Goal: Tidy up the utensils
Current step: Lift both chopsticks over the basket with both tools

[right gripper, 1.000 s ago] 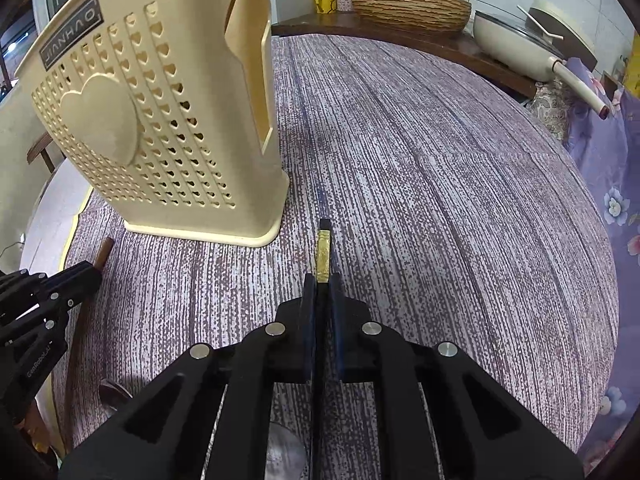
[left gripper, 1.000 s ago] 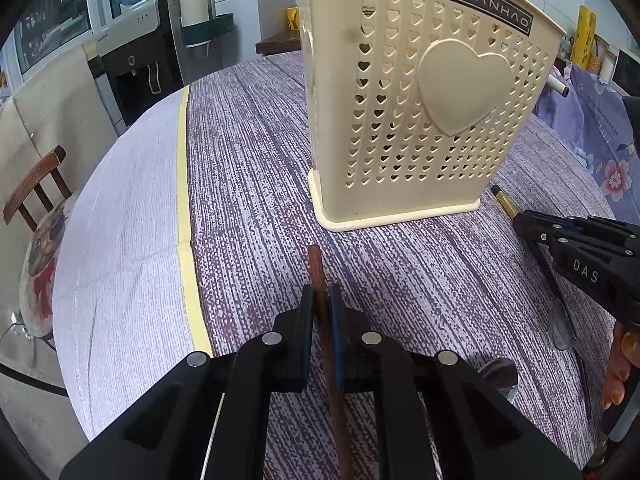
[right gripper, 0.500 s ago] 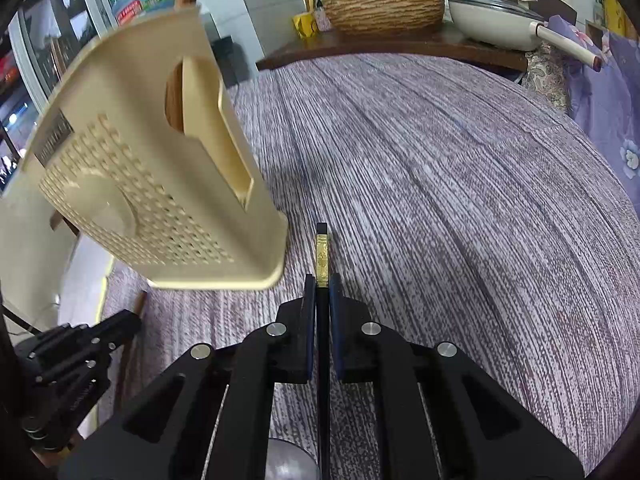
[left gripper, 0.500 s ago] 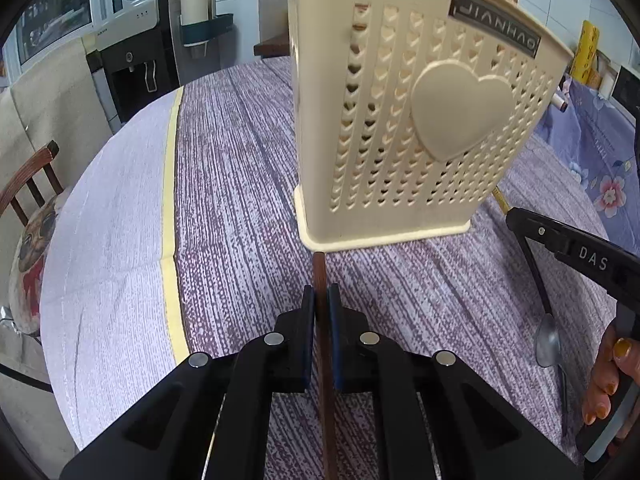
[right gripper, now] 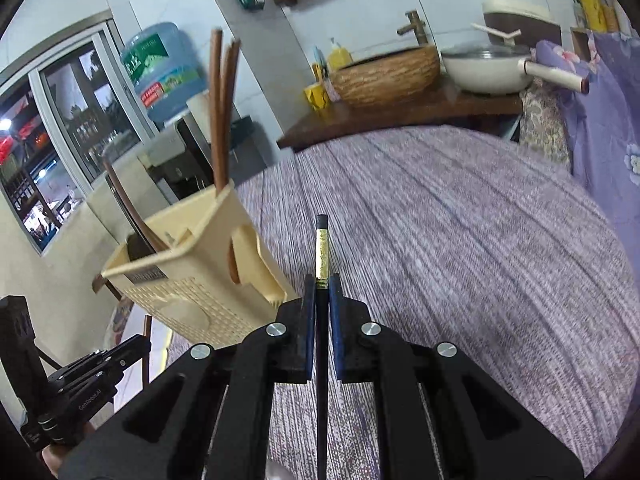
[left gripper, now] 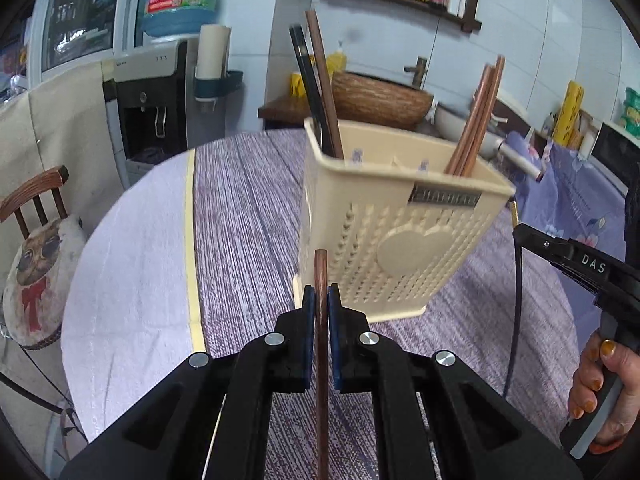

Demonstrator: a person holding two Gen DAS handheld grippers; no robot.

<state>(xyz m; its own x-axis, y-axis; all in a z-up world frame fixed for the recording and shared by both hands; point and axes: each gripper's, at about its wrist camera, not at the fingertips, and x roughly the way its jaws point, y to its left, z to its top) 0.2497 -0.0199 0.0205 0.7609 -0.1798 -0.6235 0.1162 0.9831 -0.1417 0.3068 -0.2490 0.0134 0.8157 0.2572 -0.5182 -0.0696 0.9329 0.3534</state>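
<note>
In the left wrist view, the left gripper (left gripper: 321, 304) is clamped on a brown wooden utensil handle (left gripper: 321, 276), whose rounded end sticks up just past the blue pads, in front of a cream perforated utensil basket (left gripper: 400, 248) with a raised heart on its wall. The basket stands on a round table (left gripper: 248, 216) under a purple streaked cloth, and it holds brown chopsticks (left gripper: 478, 120) at its right corner and a dark flat handle beside a brown one (left gripper: 320, 80) at its left corner. At the right edge, the right gripper (left gripper: 520, 236) pinches a thin black utensil that hangs down, gripped by a hand (left gripper: 600, 392). In the right wrist view, the right gripper (right gripper: 321, 292) is closed on a black handle with a gold band (right gripper: 322, 248), pointing over the cloth. The basket (right gripper: 192, 280) sits to the left, looking tilted, chopsticks (right gripper: 222, 112) rising from it; the left gripper (right gripper: 132, 348) shows at lower left
</note>
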